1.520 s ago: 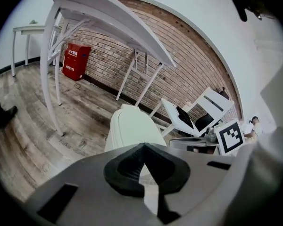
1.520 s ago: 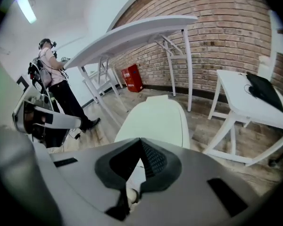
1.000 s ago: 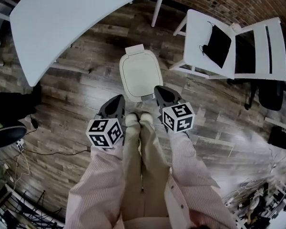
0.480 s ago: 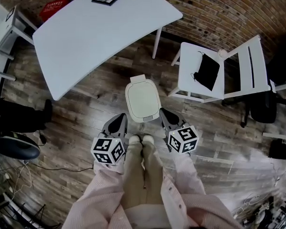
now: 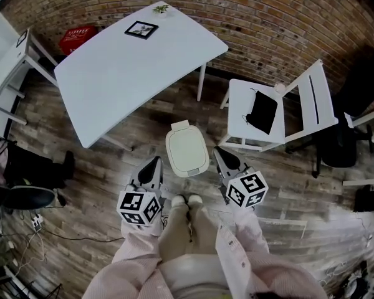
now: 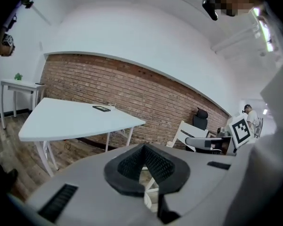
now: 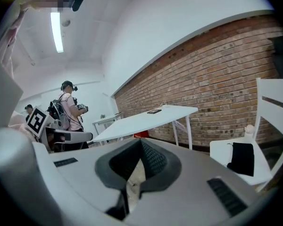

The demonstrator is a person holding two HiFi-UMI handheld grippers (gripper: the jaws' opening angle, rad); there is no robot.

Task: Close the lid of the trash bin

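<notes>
Room, seen from above and from low level. A red-brown brick wall (image 5: 268, 17) runs behind the furniture, with white plaster (image 6: 132, 36) above it; the floor (image 5: 106, 167) is dark wood plank. A large white table (image 5: 131, 73) carries a dark flat frame (image 5: 141, 29) and a small green plant (image 5: 161, 8). Beside it stands a white slatted chair (image 5: 237, 123), a black pouch (image 5: 261, 112) on its seat. Red box (image 5: 78, 39) at the wall's foot; narrow white side table (image 5: 15, 52) far left; black office chair (image 5: 340, 148) far right. A tube lamp (image 7: 57, 29) lights the ceiling
</notes>
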